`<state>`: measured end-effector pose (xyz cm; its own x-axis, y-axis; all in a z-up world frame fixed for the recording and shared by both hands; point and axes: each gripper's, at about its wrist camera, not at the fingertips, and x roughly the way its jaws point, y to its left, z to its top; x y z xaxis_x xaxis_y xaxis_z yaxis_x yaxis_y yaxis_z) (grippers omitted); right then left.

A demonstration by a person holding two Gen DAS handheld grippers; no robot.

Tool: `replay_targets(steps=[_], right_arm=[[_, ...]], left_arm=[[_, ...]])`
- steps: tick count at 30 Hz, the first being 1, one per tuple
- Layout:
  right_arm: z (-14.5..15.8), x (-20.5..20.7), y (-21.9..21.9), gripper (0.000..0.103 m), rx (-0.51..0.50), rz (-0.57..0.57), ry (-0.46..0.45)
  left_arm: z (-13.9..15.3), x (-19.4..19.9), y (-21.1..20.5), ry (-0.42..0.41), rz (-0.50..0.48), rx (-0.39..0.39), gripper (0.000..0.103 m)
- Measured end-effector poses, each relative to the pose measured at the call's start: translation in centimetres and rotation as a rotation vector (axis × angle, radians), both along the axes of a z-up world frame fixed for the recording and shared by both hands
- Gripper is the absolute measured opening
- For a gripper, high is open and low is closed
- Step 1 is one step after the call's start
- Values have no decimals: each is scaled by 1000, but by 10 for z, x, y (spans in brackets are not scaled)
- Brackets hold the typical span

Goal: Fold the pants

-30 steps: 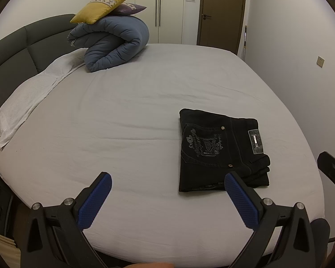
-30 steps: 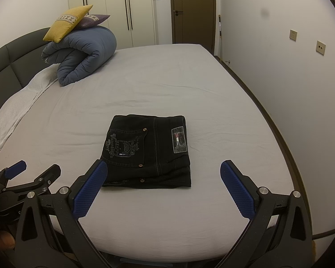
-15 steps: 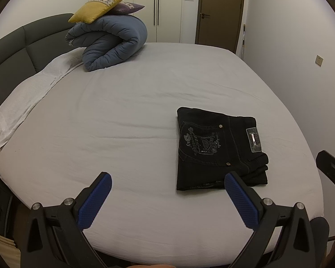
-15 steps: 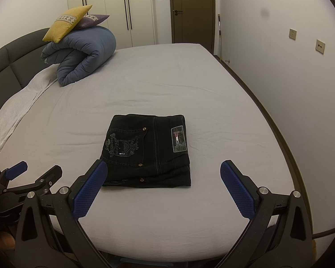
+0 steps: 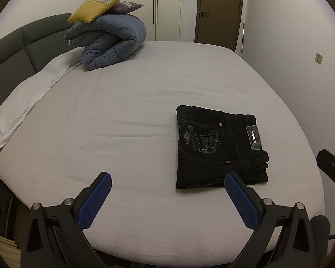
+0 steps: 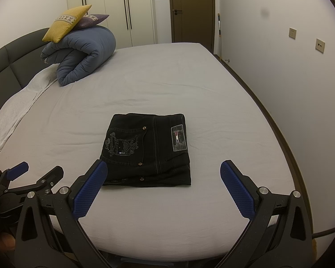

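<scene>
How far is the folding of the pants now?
It looks finished. The black pants lie on the bed as a compact rectangle, back pocket and label facing up. Nothing is in hand: the left gripper and right gripper both have their jaws wide apart and empty, short of the pants. Nothing seems left, except perhaps tidying the slightly uneven near edge.

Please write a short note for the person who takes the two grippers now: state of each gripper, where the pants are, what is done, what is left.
Left gripper: open, empty, held over the near edge of the bed.
Right gripper: open, empty, facing the pants.
Black pants: folded into a flat, compact rectangle on the bed, nearer the right gripper, touching neither gripper.
Done: the fold looks complete.
Left: probably nothing; at most tidy the slightly uneven near edge.
</scene>
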<state>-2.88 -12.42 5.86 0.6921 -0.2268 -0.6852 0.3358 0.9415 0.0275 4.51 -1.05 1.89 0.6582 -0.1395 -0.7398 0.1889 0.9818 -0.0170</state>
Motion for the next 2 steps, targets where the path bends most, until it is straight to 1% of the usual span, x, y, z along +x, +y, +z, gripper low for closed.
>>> replay_targets(steps=[2], right_arm=[[0, 0, 0, 103, 1, -1, 1]], left_arm=[[0, 0, 1, 0, -2, 2, 103]])
